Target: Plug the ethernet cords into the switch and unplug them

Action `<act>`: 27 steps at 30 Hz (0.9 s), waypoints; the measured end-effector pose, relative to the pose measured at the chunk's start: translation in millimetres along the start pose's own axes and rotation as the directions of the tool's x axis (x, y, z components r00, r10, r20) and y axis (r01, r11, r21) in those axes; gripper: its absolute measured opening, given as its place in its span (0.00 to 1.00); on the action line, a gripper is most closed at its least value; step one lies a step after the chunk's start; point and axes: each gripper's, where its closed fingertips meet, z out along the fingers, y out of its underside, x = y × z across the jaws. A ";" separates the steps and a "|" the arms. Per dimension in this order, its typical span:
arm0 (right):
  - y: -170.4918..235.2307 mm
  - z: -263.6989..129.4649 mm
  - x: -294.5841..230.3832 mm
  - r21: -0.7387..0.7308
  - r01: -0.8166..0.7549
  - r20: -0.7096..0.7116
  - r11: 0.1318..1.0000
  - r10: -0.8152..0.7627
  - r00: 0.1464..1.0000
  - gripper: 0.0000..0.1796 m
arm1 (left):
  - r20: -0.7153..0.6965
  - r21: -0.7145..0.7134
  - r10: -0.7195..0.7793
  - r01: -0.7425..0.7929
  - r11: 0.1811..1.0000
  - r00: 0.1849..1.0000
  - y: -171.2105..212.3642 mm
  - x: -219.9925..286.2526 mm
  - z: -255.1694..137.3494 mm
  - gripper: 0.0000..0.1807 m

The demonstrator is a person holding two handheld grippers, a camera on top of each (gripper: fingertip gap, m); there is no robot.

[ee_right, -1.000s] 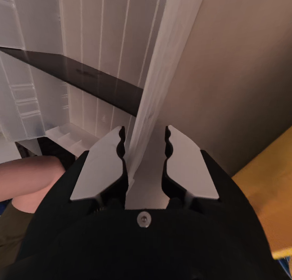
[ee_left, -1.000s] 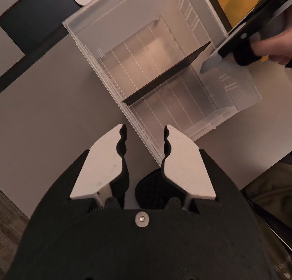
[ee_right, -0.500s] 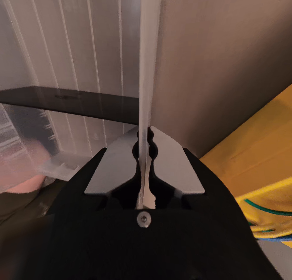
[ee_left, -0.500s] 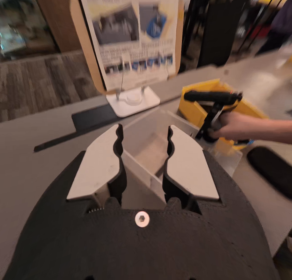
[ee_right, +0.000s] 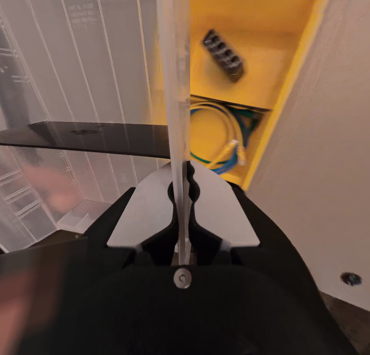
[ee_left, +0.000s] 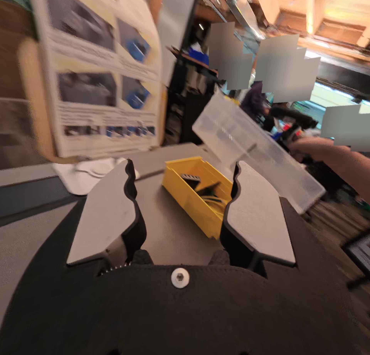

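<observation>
Right gripper jaws clamped on the wall of a clear plastic bin — held tilted above the surface. Left gripper jaws spread, empty, facing a yellow plastic bin holding a black switch and coiled ethernet cords.

a workshop: cluttered shelving, instruction poster, yellow parts bin

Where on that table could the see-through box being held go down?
The grey table is bare between the yellow bin and the open left tongs, and left of the bin toward the white stand base. The bin holds a switch and cords.
</observation>
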 end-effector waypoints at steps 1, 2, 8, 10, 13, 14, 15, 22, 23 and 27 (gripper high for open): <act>2.6 -18.6 26.8 0.049 -0.044 -0.025 0.998 0.046 0.999 0.03 | -0.051 -0.066 -0.020 0.017 0.998 0.999 17.4 9.8 21.9 0.53; 6.8 -35.1 53.8 0.099 -0.087 -0.053 0.991 0.093 0.994 0.03 | -0.092 -0.140 -0.044 0.030 0.990 0.995 38.6 20.0 45.0 0.54; 60.9 -79.0 183.8 0.255 -0.297 -0.159 0.920 0.343 0.926 0.03 | -0.187 -0.481 -0.162 0.053 0.875 0.969 196.5 71.7 155.7 0.54; 79.9 -75.0 209.1 0.263 -0.353 -0.141 0.898 0.398 0.906 0.03 | -0.176 -0.552 -0.125 0.007 0.834 0.976 238.4 76.8 168.7 0.55; 101.5 -63.7 238.1 0.270 -0.421 -0.104 0.866 0.461 0.882 0.03 | -0.182 -0.608 -0.037 -0.083 0.790 0.983 279.8 85.2 178.1 0.56; 107.1 -59.6 245.9 0.270 -0.434 -0.098 0.860 0.473 0.876 0.03 | -0.193 -0.630 -0.016 -0.111 0.768 0.981 291.5 90.3 179.1 0.56; 111.9 -55.2 252.9 0.270 -0.443 -0.095 0.855 0.482 0.871 0.03 | -0.198 -0.645 0.017 -0.143 0.751 0.980 300.9 93.3 180.9 0.57; 132.9 -25.6 278.0 0.224 -0.461 -0.099 0.858 0.491 0.865 0.03 | -0.166 -0.665 0.164 -0.233 0.709 0.972 310.9 72.7 185.5 0.45; 134.8 -22.5 279.6 0.215 -0.459 -0.103 0.862 0.487 0.867 0.03 | -0.162 -0.674 0.157 -0.226 0.703 0.974 308.6 68.2 183.7 0.42; 138.5 -14.7 285.8 0.195 -0.445 -0.131 0.874 0.473 0.872 0.03 | -0.192 -0.699 0.088 -0.200 0.687 0.977 298.8 54.0 176.0 0.16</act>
